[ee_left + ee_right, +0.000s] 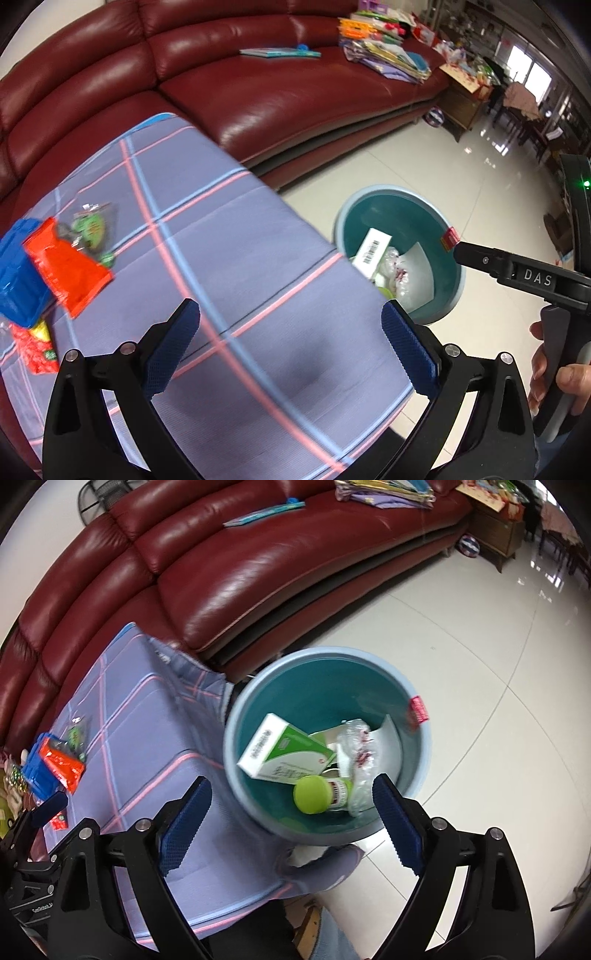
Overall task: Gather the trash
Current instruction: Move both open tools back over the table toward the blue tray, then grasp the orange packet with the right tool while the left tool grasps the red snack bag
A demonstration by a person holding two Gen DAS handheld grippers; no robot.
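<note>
My left gripper (291,314) is open and empty above the purple plaid cloth (258,280). To its left on the cloth lie a blue packet (18,273), an orange packet (66,269), a clear green wrapper (92,225) and a red and yellow wrapper (35,347). My right gripper (291,786) is open over the near rim of the teal bin (236,716), with nothing between its pads. Inside the bin lie a white and green box (284,749), a green-capped bottle (314,794) and crumpled clear plastic (358,753). The bin (369,195) stands on the floor beside the cloth's right edge.
A dark red leather sofa (295,96) curves behind the cloth, with books and papers (384,55) piled on its far seat. Glossy white floor tiles (480,664) surround the bin. A wooden cabinet (461,103) stands past the sofa's end. A hand (554,369) holds the right gripper's handle.
</note>
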